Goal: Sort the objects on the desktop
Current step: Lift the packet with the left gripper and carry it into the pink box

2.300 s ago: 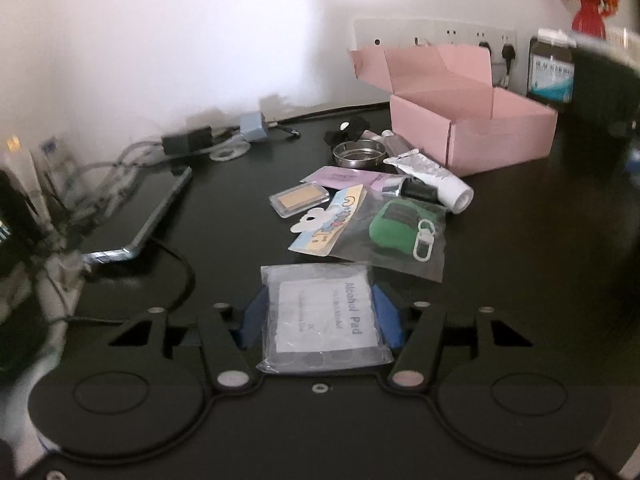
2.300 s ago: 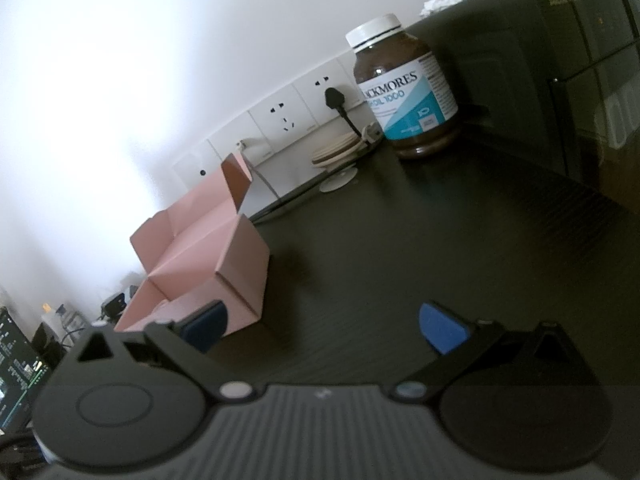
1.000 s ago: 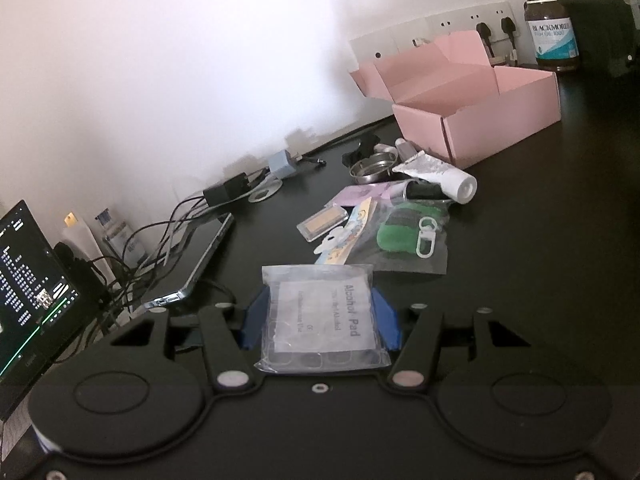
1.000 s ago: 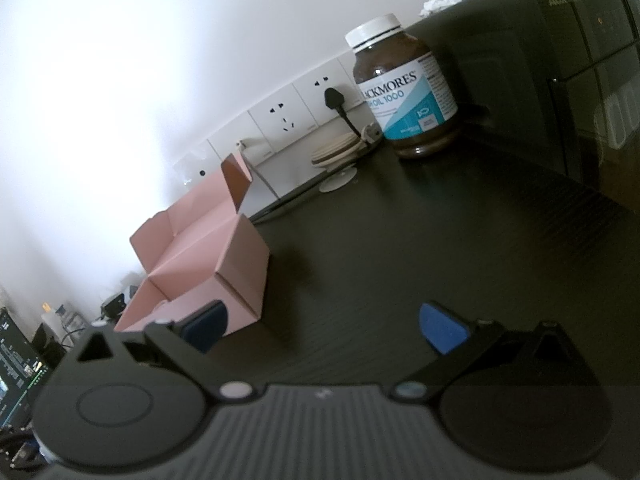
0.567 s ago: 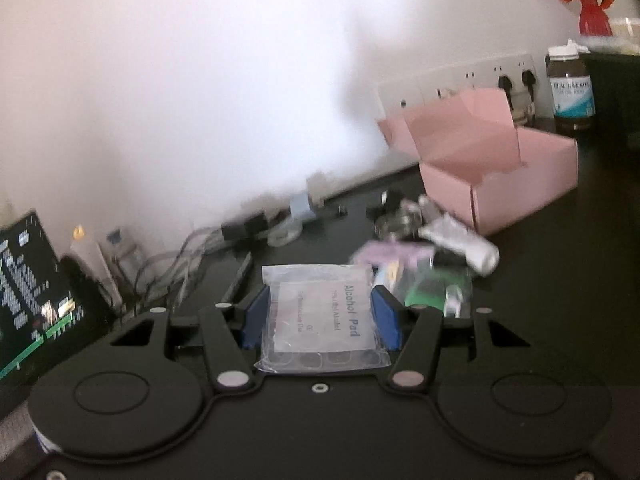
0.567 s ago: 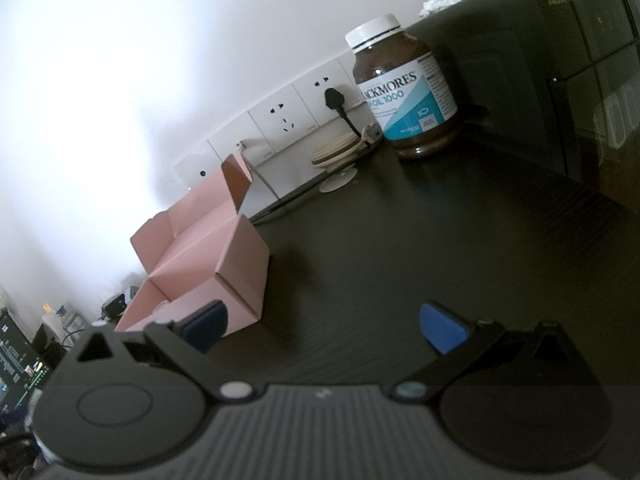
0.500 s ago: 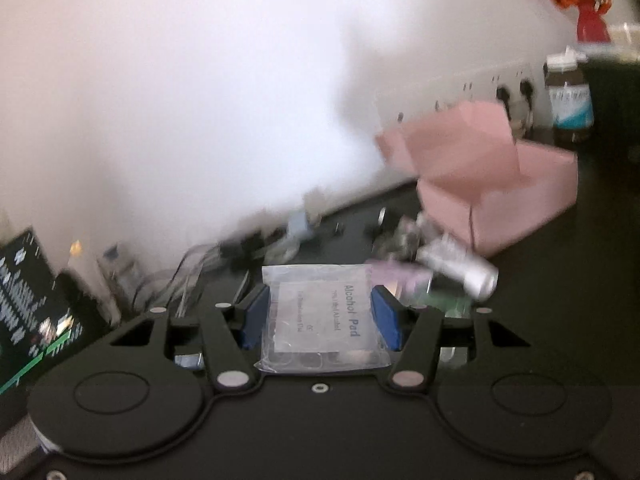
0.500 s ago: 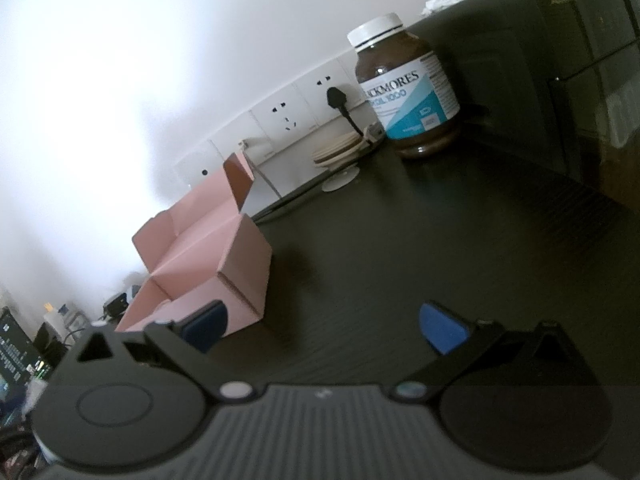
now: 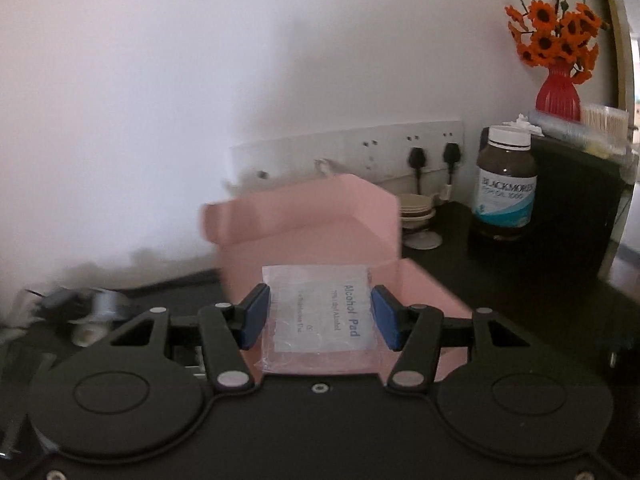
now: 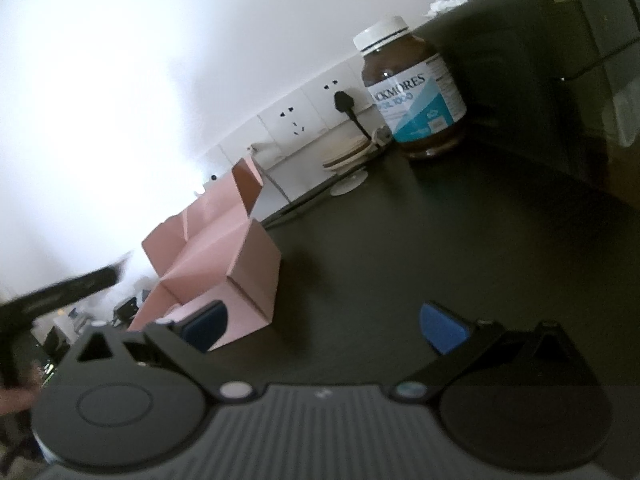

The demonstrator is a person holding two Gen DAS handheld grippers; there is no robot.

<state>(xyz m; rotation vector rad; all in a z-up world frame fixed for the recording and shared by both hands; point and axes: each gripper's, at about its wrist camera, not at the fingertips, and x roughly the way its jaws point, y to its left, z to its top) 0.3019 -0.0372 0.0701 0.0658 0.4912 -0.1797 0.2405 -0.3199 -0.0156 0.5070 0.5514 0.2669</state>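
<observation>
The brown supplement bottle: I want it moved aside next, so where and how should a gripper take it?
Probably grip the brown supplement bottle across its labelled body, coming level from the open desk side: it stands upright, round, against wall and cabinet.

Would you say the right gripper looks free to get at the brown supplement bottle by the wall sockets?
Probably yes: the right gripper is open and empty, and only bare dark desk lies before the supplement bottle.

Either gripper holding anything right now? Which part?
The left gripper is shut on the alcohol pad packet, pads on its two side edges. The right gripper is open, empty.
</observation>
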